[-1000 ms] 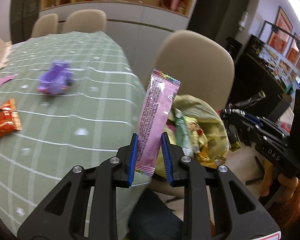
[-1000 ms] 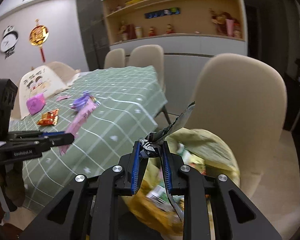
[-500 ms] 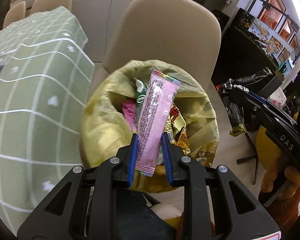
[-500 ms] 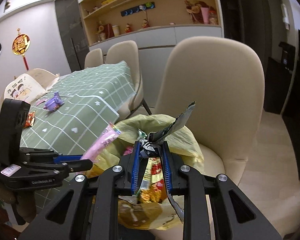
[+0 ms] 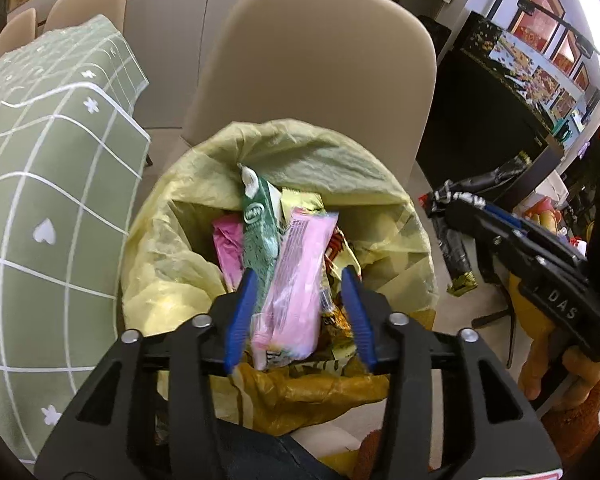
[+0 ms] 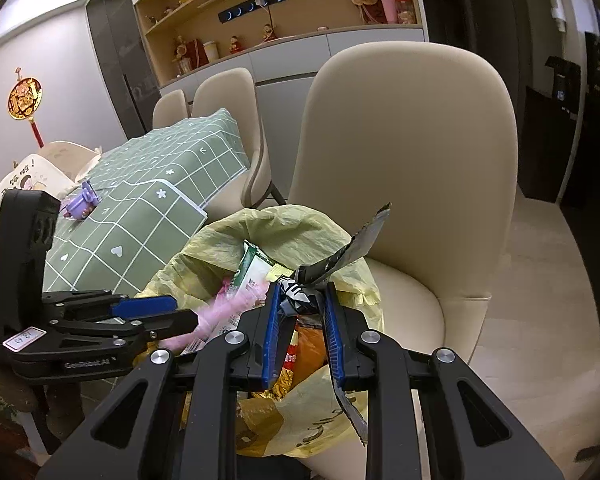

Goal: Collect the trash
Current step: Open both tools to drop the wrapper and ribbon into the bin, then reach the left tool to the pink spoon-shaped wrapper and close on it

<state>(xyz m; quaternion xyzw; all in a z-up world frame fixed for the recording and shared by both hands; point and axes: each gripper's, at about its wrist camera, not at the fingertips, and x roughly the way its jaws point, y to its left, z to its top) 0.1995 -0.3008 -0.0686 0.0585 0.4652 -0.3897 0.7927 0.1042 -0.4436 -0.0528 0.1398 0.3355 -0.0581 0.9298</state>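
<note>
1. One yellow trash bag [image 5: 308, 156] sits on a beige chair [image 5: 320, 52], holding a green wrapper [image 5: 260, 236] and other packets.
2. Left gripper [image 5: 298, 280]: jaws just opened; pink wrapper [image 5: 300, 272] loose between them, over the bag.
3. Right gripper [image 6: 300, 300]: clamped on a black wrapper [image 6: 332, 264] above the bag.

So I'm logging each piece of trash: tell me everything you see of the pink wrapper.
The pink wrapper is a long, flat, glossy plastic sachet with fine print, blurred. It lies tilted over the yellow bag's mouth, leaning on a green packet, between the left gripper's jaws, which have just been opening and no longer press it.
</note>
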